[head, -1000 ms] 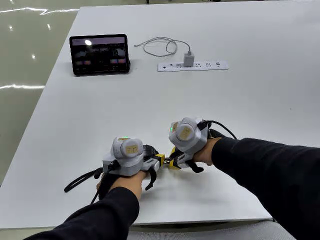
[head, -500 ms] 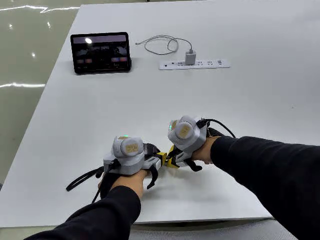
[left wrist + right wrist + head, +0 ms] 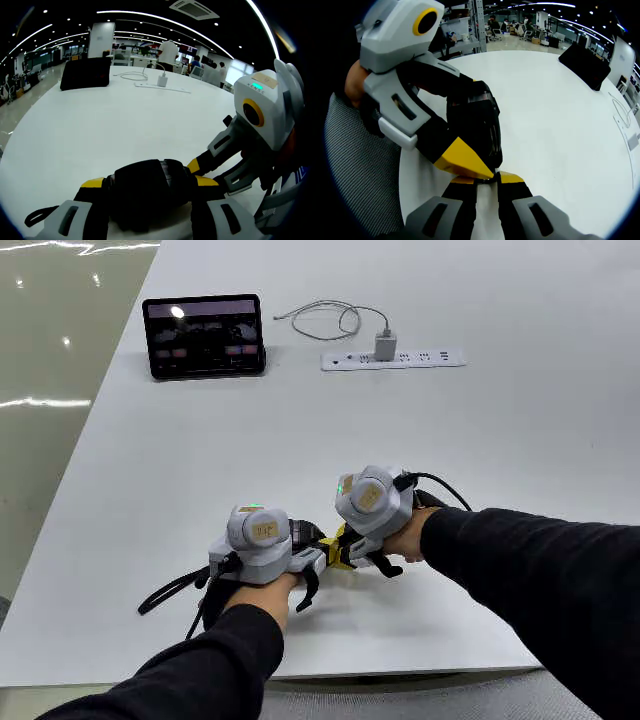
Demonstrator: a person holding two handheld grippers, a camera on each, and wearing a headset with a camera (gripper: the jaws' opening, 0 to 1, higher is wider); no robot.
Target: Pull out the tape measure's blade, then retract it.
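A black tape measure (image 3: 150, 192) sits on the white table (image 3: 470, 440), and my left gripper (image 3: 150, 182) is shut on its case from both sides. In the head view the case (image 3: 305, 533) shows between the two grippers near the table's front edge. My right gripper (image 3: 487, 176) faces the case (image 3: 477, 120) head-on, its yellow-tipped jaws nearly together at the case's lower front, where the blade's end sits. No length of blade shows outside the case. In the head view, left gripper (image 3: 312, 545) and right gripper (image 3: 338, 552) almost touch.
A dark tablet (image 3: 204, 335) stands at the back left. A white power strip (image 3: 393, 359) with a plugged charger (image 3: 385, 344) and a looped cable (image 3: 325, 320) lies at the back middle. The table's front edge (image 3: 420, 668) runs just below my hands.
The head camera has tipped, so the whole picture has shifted. Both grippers stay pressed close together at the tape measure, with no visible pull of the blade.
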